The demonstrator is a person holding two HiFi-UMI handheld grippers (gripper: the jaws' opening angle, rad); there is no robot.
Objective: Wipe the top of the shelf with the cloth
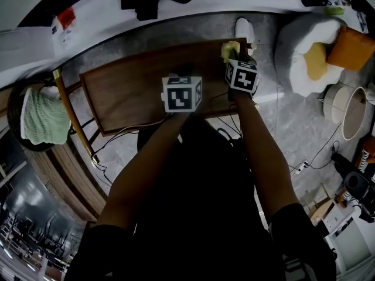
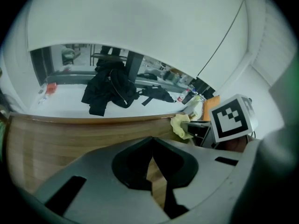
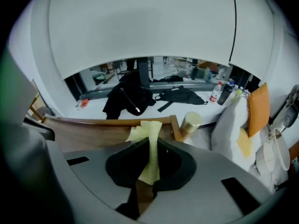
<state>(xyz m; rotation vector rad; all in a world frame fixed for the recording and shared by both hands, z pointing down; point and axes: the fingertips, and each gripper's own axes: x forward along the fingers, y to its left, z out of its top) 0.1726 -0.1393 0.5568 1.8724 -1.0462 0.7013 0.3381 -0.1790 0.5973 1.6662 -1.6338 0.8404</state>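
Yellow cloth pinched at the far right corner of the wooden shelf top

The right gripper view shows the right gripper [image 3: 152,146] squeezing the yellow cloth [image 3: 145,129] tight. The left gripper view shows the left gripper [image 2: 152,143] closed with nothing in it, just above the shelf top [image 2: 70,134]. Only the head view shows both side by side, and a green towel [image 1: 44,119] far off to the left. Farther back, black clothes [image 3: 128,97] lie on a white surface.

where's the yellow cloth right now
The yellow cloth is pinched in the right gripper. In the head view it sits at the far right corner of the shelf top.
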